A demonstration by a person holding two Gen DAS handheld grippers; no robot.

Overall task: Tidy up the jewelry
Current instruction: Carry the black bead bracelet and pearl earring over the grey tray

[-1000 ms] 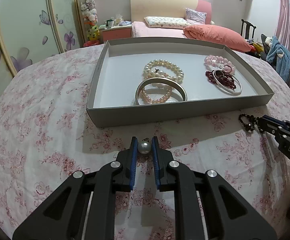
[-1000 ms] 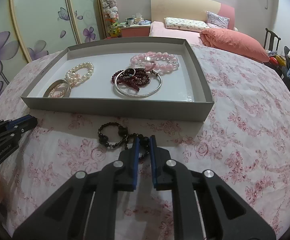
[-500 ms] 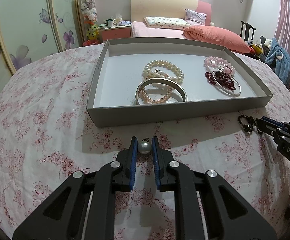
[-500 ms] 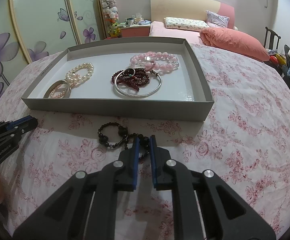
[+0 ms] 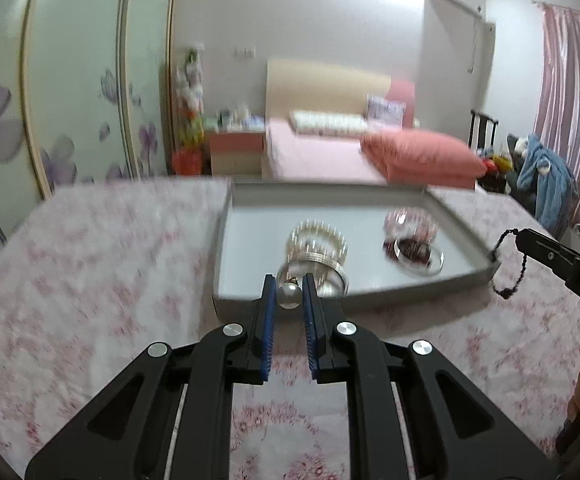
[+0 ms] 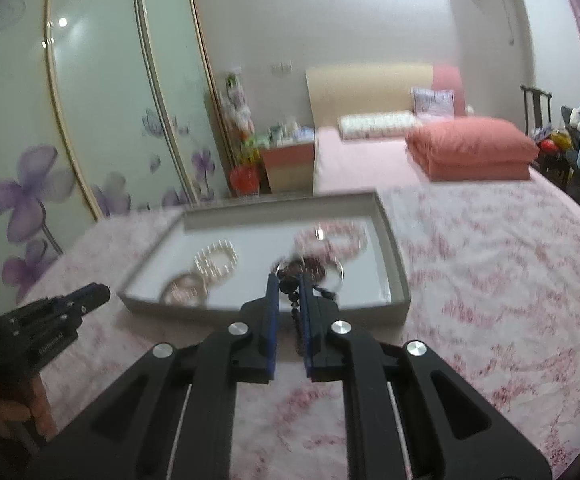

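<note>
My left gripper (image 5: 288, 295) is shut on a white pearl pendant (image 5: 288, 295) and holds it in the air before the near wall of the grey tray (image 5: 374, 294). My right gripper (image 6: 290, 290) is shut on a black bead bracelet (image 6: 297, 316), which hangs down between the fingers; it also dangles in the left wrist view (image 5: 510, 268). In the tray lie pearl bracelets (image 5: 317, 240), a silver bangle (image 5: 322, 271), a pink bead bracelet (image 5: 410, 220) and dark red beads inside a silver ring (image 5: 418, 251).
The tray stands on a pink floral tablecloth (image 5: 89, 272). Behind it are a bed with a folded pink quilt (image 5: 422, 156), a nightstand (image 5: 233, 148), and flowered wardrobe doors (image 5: 69, 92) at the left. A chair with clothes (image 5: 542, 188) is at the right.
Both grippers have lifted off the tablecloth with their pieces and tilted up. The black bracelet has left the cloth and hangs freely. The views are blurred by motion.
</note>
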